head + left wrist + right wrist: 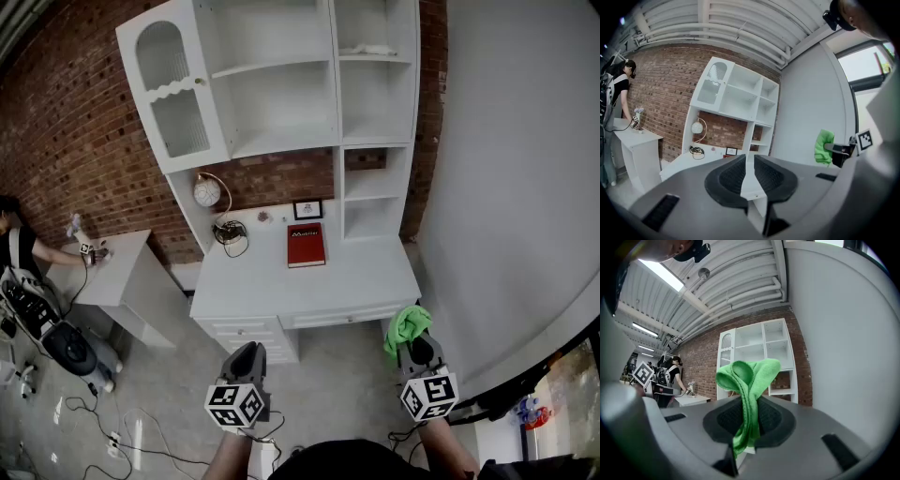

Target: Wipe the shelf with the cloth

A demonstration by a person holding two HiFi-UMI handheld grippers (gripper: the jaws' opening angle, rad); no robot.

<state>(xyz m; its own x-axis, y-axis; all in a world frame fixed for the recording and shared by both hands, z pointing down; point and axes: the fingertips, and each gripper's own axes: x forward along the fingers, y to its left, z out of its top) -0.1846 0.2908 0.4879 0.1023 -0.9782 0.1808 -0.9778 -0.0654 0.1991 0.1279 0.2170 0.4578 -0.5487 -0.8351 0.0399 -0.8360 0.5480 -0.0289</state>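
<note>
The cloth (406,325), bright green, is pinched between the jaws of the right gripper (412,347). In the right gripper view it bunches in a folded loop above the pads (771,418), and a strip hangs down through them. The left gripper (247,354) holds nothing; its jaws are drawn nearly together, leaving only a thin slit. Both grippers hang low in the head view, well apart from the white shelf (281,84), which stands against a brick wall (84,122) above a white desk (356,281). A red book (307,245) lies on the desk and a small framed picture (307,209) stands behind it. At the far left, a person (19,246) reaches over a smaller white table (117,272).
</note>
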